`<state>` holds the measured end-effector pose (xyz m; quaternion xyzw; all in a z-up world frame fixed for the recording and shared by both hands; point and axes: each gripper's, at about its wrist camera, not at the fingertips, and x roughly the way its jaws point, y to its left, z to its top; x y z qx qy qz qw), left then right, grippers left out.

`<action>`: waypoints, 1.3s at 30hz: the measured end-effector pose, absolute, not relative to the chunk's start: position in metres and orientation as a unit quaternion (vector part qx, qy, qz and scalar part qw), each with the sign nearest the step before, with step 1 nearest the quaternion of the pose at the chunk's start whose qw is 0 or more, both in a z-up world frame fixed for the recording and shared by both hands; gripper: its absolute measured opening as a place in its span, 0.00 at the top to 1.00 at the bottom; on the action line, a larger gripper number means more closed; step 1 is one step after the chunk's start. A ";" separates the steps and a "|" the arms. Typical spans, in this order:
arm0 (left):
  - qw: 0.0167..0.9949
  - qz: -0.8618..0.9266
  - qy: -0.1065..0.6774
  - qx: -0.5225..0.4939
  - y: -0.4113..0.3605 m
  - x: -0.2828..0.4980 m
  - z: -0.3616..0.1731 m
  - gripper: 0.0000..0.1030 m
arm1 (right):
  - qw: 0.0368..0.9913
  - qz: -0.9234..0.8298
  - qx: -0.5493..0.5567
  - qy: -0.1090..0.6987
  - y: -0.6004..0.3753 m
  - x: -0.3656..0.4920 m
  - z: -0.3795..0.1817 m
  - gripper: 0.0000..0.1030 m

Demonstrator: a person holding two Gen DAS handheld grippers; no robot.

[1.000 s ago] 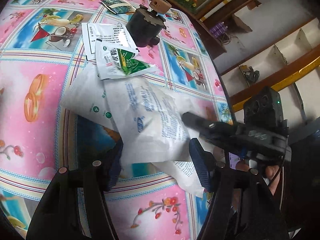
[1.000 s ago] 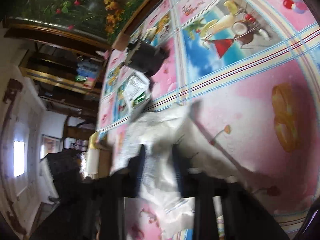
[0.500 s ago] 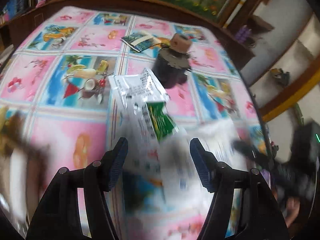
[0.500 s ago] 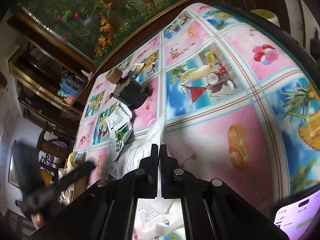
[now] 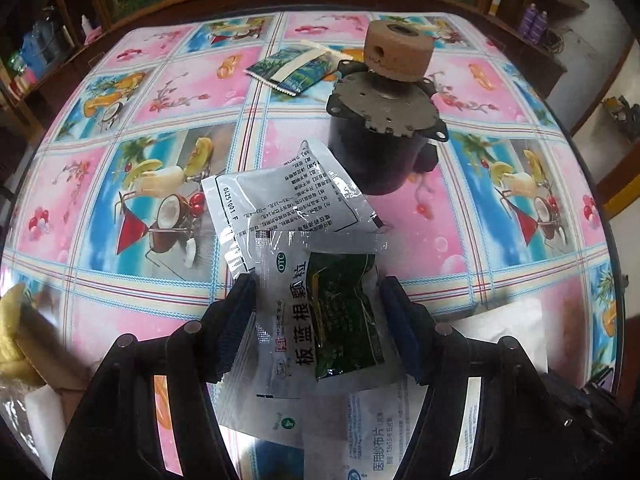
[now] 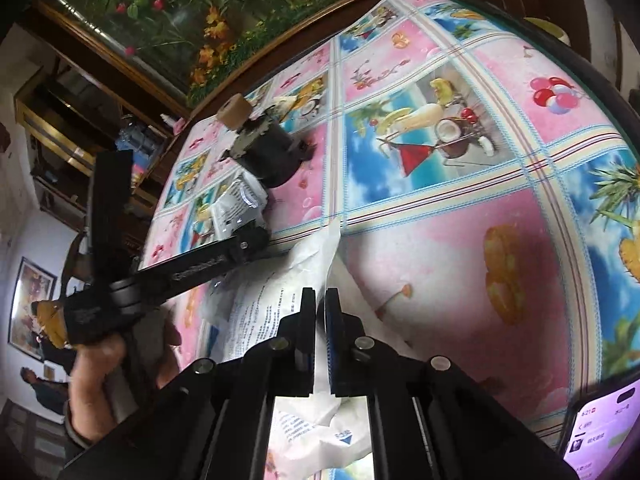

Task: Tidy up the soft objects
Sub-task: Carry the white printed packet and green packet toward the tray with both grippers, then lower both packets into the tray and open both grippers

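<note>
Hovering my left gripper (image 5: pixel 318 320) over the green-and-white sachet (image 5: pixel 320 316) w/ jaws spread wide, one blue pad each side of it, neither pressing; the sachet lies flat on the bench (image 5: pixel 460 240), overlapping the near edge of a silver sachet (image 5: pixel 280 196) that sits just beside a black motor (image 5: pixel 380 148) w/ a tan wheel (image 5: pixel 398 56) on top. Beyond the motor, a small blue-green packet (image 5: pixel 296 66) lies apart near the far side. Under the sachet's near end are white gauze packs (image 5: pixel 360 420), printed side up. My right gripper (image 6: pixel 320 308) has jaws pinched nearly together on a raised fold of a white gauze pack (image 6: pixel 264 312), thin sheet standing up between the pads, rest of the pack slumped on the bench towards the left gripper's side. In the right view my left hand (image 6: pixel 120 372) wraps the left gripper's handle, its arm reaching across to the sachets by the motor. A phone (image 6: pixel 600 428) w/ lit screen shows at that view's lower right corner, at the bench edge.
</note>
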<state>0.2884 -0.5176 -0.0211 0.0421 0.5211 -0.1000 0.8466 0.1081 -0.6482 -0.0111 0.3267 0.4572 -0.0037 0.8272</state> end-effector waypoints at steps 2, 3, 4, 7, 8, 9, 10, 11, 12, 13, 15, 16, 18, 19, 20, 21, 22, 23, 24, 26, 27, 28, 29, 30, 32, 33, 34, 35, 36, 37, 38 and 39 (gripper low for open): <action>0.846 -0.110 0.521 0.037 -0.513 0.286 -0.020 0.43 | 0.826 -0.003 0.327 0.459 -0.647 0.108 -0.011 0.95; 0.847 -0.119 0.517 0.028 -0.507 0.284 -0.016 0.45 | 0.826 0.000 0.328 0.458 -0.646 0.108 -0.011 0.95; 0.851 -0.126 0.510 0.022 -0.506 0.279 -0.011 0.64 | 0.826 0.004 0.329 0.457 -0.646 0.108 -0.011 0.95; 0.846 -0.140 0.515 0.006 -0.494 0.274 -0.003 0.71 | 0.826 0.013 0.341 0.449 -0.646 0.106 -0.009 0.86; 0.842 -0.144 0.520 0.001 -0.490 0.273 -0.004 0.71 | 0.825 0.019 0.345 0.447 -0.646 0.106 -0.009 0.63; 0.844 -0.144 0.516 -0.006 -0.485 0.271 -0.002 0.71 | 0.826 0.023 0.346 0.444 -0.644 0.106 -0.007 0.47; 0.847 -0.147 0.511 -0.016 -0.480 0.269 0.000 0.72 | 0.833 0.019 0.339 0.437 -0.641 0.105 -0.005 0.25; 0.848 -0.155 0.505 -0.036 -0.472 0.265 0.004 0.72 | 0.840 0.016 0.329 0.431 -0.639 0.104 -0.001 0.24; 0.849 -0.155 0.502 -0.049 -0.464 0.261 0.006 0.72 | 0.846 0.019 0.321 0.425 -0.636 0.104 0.002 0.24; 0.850 -0.156 0.500 -0.063 -0.457 0.257 0.009 0.73 | 0.848 0.028 0.316 0.424 -0.632 0.104 0.003 0.24; 0.850 -0.165 0.490 -0.097 -0.440 0.245 0.016 0.73 | 0.846 0.038 0.309 0.433 -0.626 0.107 0.001 0.24; 0.851 -0.166 0.487 -0.107 -0.433 0.239 0.019 0.73 | 0.848 0.042 0.296 0.438 -0.620 0.109 0.001 0.24; 0.844 -0.186 0.479 -0.155 -0.409 0.220 0.031 0.73 | 0.859 0.040 0.261 0.440 -0.606 0.110 0.005 0.24; 0.841 -0.194 0.476 -0.168 -0.399 0.215 0.035 0.73 | 0.865 0.037 0.241 0.439 -0.598 0.110 0.007 0.24; 0.840 -0.202 0.469 -0.183 -0.387 0.203 0.041 0.73 | 0.866 0.034 0.226 0.445 -0.593 0.112 0.007 0.24; 0.841 -0.208 0.461 -0.194 -0.377 0.190 0.048 0.73 | 0.863 0.025 0.213 0.457 -0.586 0.115 0.006 0.24; 0.842 -0.213 0.453 -0.202 -0.369 0.180 0.053 0.73 | 0.861 0.014 0.206 0.464 -0.580 0.118 0.009 0.24; 0.841 -0.218 0.447 -0.215 -0.359 0.169 0.058 0.73 | 0.865 0.014 0.199 0.460 -0.576 0.118 0.014 0.23; 0.839 -0.222 0.441 -0.229 -0.350 0.159 0.063 0.73 | 0.871 0.016 0.182 0.457 -0.568 0.120 0.020 0.22; 0.836 -0.232 0.432 -0.247 -0.336 0.146 0.070 0.73 | 0.867 -0.005 0.150 0.476 -0.557 0.129 0.023 0.22; 0.835 -0.239 0.424 -0.255 -0.326 0.137 0.075 0.73 | 0.868 -0.004 0.150 0.473 -0.553 0.131 0.025 0.22; 0.836 -0.239 0.421 -0.259 -0.320 0.132 0.078 0.73 | 0.870 0.006 0.144 0.472 -0.547 0.134 0.027 0.22; 0.836 -0.239 0.417 -0.265 -0.312 0.126 0.081 0.73 | 0.869 0.016 0.125 0.478 -0.540 0.139 0.026 0.22; 0.836 -0.242 0.411 -0.271 -0.304 0.119 0.085 0.73 | 0.867 0.023 0.107 0.486 -0.533 0.144 0.023 0.22; 0.837 -0.244 0.404 -0.277 -0.292 0.110 0.090 0.73 | 0.863 0.037 0.075 0.498 -0.520 0.155 0.013 0.22; 0.836 -0.248 0.399 -0.284 -0.285 0.104 0.092 0.73 | 0.856 0.042 0.052 0.513 -0.513 0.159 0.005 0.22; 0.835 -0.252 0.396 -0.288 -0.279 0.101 0.094 0.73 | 0.848 0.044 0.037 0.527 -0.507 0.161 -0.003 0.22; 0.833 -0.255 0.392 -0.294 -0.272 0.095 0.096 0.73 | 0.840 0.051 0.031 0.540 -0.503 0.159 -0.012 0.21; 0.834 -0.256 0.387 -0.298 -0.265 0.091 0.098 0.73 | 0.841 0.057 0.022 0.537 -0.500 0.156 -0.014 0.18; 0.836 -0.255 0.383 -0.300 -0.259 0.087 0.100 0.73 | 0.844 0.062 0.006 0.532 -0.495 0.151 -0.014 0.18; 0.837 -0.253 0.381 -0.300 -0.255 0.086 0.100 0.73 | 0.841 0.076 -0.007 0.536 -0.490 0.146 -0.014 0.15; 0.838 -0.251 0.379 -0.303 -0.249 0.083 0.101 0.73 | 0.838 0.087 -0.016 0.538 -0.486 0.143 -0.015 0.14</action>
